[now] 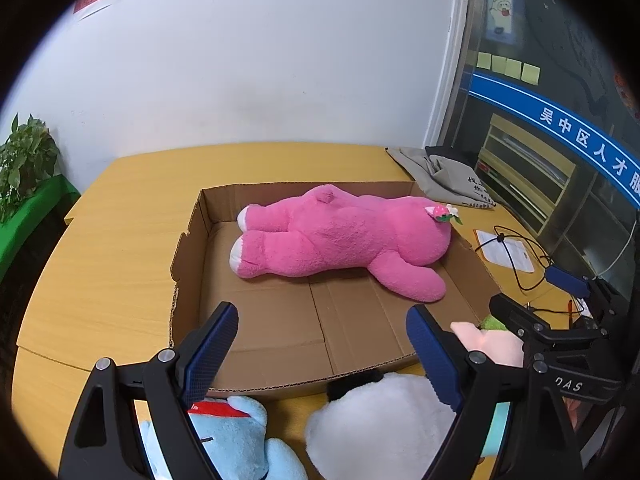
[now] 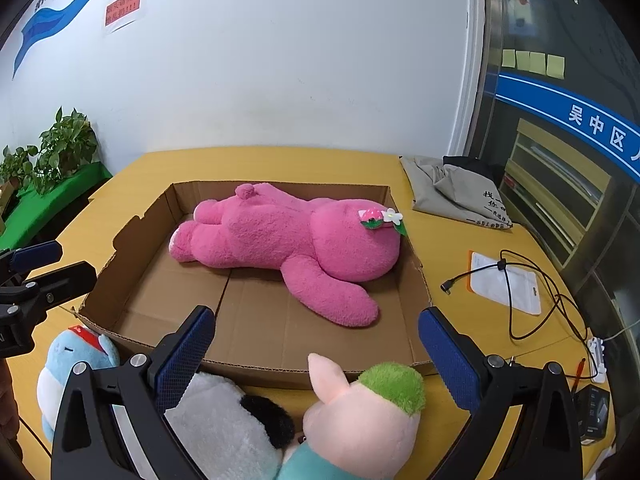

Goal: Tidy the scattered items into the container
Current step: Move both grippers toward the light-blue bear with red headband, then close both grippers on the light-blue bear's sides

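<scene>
Cardboard box (image 1: 192, 264), shallow and open-topped, fills the middle of both wrist views on a yellow wooden table (image 1: 120, 240). Inside it, toward the far wall, lies a large pink plush bear (image 1: 340, 236), stretched lengthwise with its feet to the left of the frame, one arm reaching toward the near right, and a small strawberry-and-flower trim on its head at the right.

At the bottom of the left wrist view, the left gripper (image 1: 320, 348) has its blue-padded fingers spread wide with nothing between the pads. Under it, outside the box's near wall, sit a light blue plush (image 1: 228, 436) with a red patch and a white plush (image 1: 380, 428) with a black ear.

In the right wrist view the right gripper (image 2: 316, 348) is likewise released, jaws apart and empty. Below it, at the lower centre, a pale pink pig plush (image 2: 360, 412) with a green tuft rests just beside the white plush, both in front of the box.

To the right of the box lie a grey cloth bag (image 2: 452, 192), a black cable (image 2: 516, 300) and a white packet (image 2: 508, 284). Potted plants (image 2: 60, 148) stand at the left edge.
</scene>
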### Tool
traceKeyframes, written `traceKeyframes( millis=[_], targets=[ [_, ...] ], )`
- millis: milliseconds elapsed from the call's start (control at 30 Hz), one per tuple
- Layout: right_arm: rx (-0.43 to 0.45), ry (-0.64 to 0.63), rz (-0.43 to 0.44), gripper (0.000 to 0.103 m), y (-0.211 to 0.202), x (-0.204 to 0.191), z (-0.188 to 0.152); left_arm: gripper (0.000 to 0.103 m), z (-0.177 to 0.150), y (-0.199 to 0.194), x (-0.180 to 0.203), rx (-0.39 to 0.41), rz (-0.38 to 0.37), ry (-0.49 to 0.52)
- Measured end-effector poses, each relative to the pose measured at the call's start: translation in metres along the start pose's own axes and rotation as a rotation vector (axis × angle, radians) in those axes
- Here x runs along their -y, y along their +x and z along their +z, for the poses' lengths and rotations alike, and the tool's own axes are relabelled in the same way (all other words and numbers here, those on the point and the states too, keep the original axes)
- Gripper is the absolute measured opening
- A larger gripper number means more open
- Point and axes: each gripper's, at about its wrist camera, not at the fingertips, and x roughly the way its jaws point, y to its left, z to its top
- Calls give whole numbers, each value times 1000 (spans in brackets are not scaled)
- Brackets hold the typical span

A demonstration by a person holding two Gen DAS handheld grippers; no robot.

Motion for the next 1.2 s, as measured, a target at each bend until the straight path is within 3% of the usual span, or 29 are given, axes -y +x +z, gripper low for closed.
traceKeyframes(
  millis=[400, 600, 733, 833, 1000, 1200],
  targets=[
    [7, 1, -12, 103, -5, -6, -4, 86, -18, -9, -26, -35, -30, -29],
    [11, -25, 47, 103, -14, -22, -14, 86, -39, -23, -56, -45, -15, -33],
    [-15, -73, 148, 103, -20, -52, -29, 86, -53, -30, -86, -76, -5, -52],
    [-43, -86, 288, 103, -29, -84, -45, 86, -63, -32, -106, -107, 1, -64],
    [-106, -158, 462, 103, -38, -142, -80, 86, -81, -27, -138, -173, -59, -83],
    [-137, -250, 544, 103, -27, -197, -115, 86, -104, -2, -156, -269, -162, -83]
  ],
)
